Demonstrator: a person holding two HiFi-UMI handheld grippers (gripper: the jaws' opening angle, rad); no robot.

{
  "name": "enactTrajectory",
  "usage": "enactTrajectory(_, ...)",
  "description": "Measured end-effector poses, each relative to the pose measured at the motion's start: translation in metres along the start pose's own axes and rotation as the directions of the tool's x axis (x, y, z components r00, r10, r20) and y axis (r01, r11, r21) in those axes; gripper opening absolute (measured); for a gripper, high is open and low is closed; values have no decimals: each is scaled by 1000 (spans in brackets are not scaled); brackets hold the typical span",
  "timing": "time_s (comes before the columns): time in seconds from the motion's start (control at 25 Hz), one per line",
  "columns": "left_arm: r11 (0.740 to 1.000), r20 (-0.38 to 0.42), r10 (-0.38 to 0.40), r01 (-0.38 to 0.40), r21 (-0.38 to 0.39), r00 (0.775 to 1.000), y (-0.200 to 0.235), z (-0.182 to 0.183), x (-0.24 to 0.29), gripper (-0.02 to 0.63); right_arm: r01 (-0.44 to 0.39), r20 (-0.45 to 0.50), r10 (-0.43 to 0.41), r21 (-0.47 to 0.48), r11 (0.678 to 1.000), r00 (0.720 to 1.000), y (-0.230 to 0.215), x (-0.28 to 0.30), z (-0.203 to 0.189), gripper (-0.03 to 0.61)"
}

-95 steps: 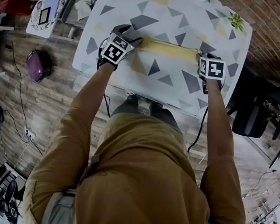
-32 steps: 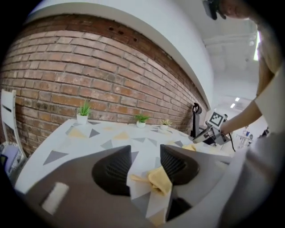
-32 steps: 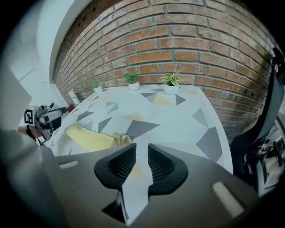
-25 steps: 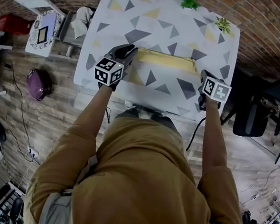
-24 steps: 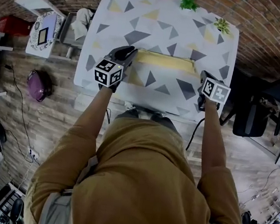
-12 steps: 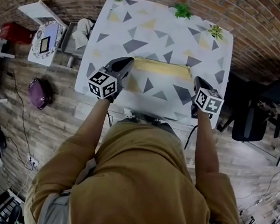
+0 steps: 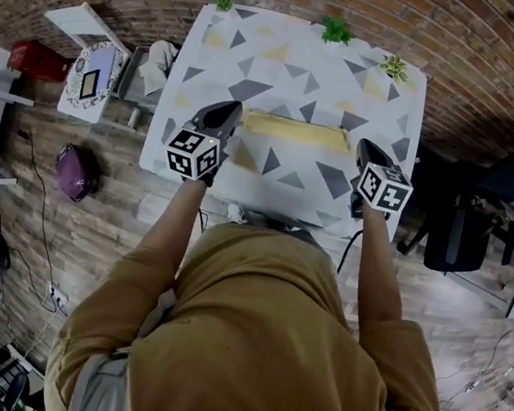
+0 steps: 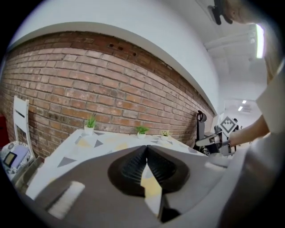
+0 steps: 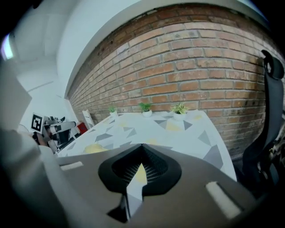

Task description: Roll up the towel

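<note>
The yellow towel (image 7: 298, 129) lies as a long narrow roll across the middle of the patterned table (image 7: 283, 60). My left gripper (image 7: 230, 108) hovers just off the roll's left end, shut, with nothing between its fingers. My right gripper (image 7: 365, 149) hangs off the roll's right end, nearer the table's front edge, also shut and empty. In the left gripper view the jaw tips (image 8: 146, 147) meet, and a strip of yellow towel (image 8: 151, 187) shows below them. The right gripper view shows the same closed tips (image 9: 141, 145) above the tabletop.
Three small potted plants (image 7: 336, 29) stand along the table's far edge by the brick wall. A white chair with a cushion (image 7: 91, 80) is at the left, a purple bag (image 7: 76, 173) on the floor, a black office chair (image 7: 461, 232) at the right.
Both grippers have lifted and drawn back a little from the towel's ends. The towel stays rolled in place.
</note>
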State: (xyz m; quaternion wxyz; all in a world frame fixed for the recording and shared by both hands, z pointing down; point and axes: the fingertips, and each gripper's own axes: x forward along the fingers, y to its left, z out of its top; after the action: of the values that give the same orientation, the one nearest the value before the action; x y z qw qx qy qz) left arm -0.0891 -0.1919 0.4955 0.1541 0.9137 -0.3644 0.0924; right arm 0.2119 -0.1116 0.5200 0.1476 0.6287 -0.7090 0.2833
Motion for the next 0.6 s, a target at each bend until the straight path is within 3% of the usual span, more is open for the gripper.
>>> enactTrajectory(0.16, 993, 101, 24, -35, 110, 995, -9, 53, -10, 63, -16, 118, 23, -61, 998, 993, 5, -20, 49, 3)
enactTrajectory(0.36, 973, 224, -3, -49, 227, 975, -33, 119, -31, 63, -48, 249, 82, -140, 989, 965, 22, -56, 104, 5)
enactTrajectory(0.6, 951, 277, 31, -114, 289, 960, -44, 166, -56, 63, -62, 385, 140, -209, 976, 912, 42, -99, 168, 5)
